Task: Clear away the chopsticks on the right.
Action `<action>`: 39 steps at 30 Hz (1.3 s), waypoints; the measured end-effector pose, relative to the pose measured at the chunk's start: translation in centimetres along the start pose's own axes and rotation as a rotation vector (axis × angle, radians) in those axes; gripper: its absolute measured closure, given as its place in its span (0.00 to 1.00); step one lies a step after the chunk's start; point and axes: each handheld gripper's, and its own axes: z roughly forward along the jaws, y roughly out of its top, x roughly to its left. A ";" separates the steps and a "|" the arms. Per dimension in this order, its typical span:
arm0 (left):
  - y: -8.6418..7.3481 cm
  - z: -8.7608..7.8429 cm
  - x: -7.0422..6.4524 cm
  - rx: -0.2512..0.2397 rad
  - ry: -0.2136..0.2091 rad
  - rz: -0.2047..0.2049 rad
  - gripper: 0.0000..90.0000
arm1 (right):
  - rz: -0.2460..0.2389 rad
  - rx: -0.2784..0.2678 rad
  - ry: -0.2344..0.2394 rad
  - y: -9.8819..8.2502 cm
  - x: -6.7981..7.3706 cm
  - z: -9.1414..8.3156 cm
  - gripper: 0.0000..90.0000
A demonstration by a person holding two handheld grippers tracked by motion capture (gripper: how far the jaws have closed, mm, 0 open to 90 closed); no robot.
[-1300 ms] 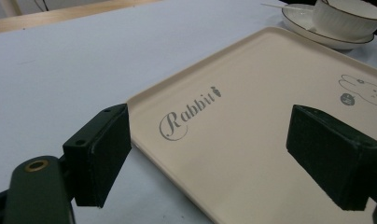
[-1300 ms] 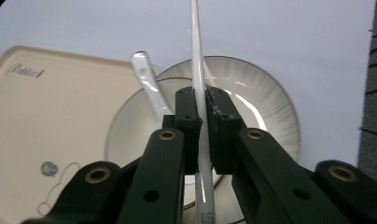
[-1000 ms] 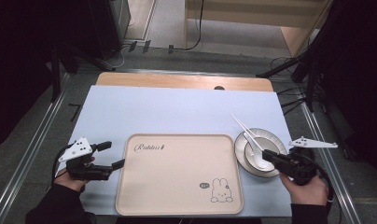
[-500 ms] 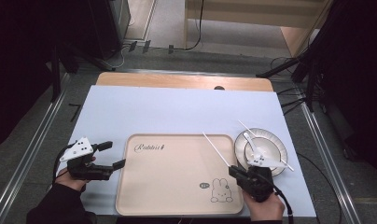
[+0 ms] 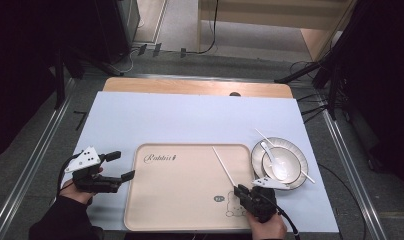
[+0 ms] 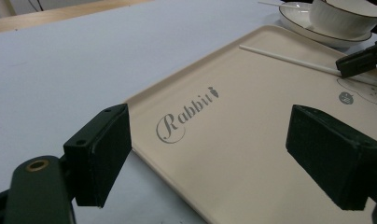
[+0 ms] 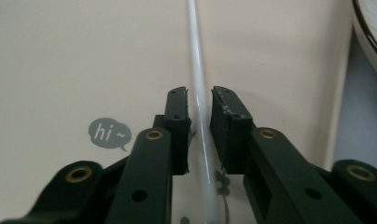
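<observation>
The white chopstick lies on the beige tray, running between the fingers of the right gripper, which have just been opening and stand slightly apart from it. The left gripper rests on the worktop at the tray's left edge, fingers wide open

The beige tray carries the grey script word "Rabbit" with a small carrot beside it, and a grey speech bubble on it reads "hi~".
</observation>
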 end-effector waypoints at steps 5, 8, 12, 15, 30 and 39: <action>0.0 0.0 0.0 -0.001 0.002 0.003 0.16 | -0.051 -0.002 0.013 0.1 -0.1 0.0 0.70; 0.0 0.0 0.0 -0.003 0.002 0.002 0.16 | -0.038 0.015 0.040 0.3 -0.3 -0.1 0.59; 0.0 0.0 0.0 0.001 0.002 0.000 0.16 | -0.103 -0.007 0.085 1.4 -0.5 -1.1 0.49; 0.0 0.0 -0.1 0.004 -0.001 0.005 0.16 | -0.177 -0.029 0.088 2.6 -0.5 -2.3 0.46; 0.0 0.0 0.0 0.000 0.000 0.002 0.17 | -0.292 -0.056 0.299 7.9 -6.1 -6.5 0.35; -0.1 0.0 -0.2 0.011 -0.007 0.011 0.17 | -0.307 -0.092 0.235 9.2 -11.1 -8.5 0.34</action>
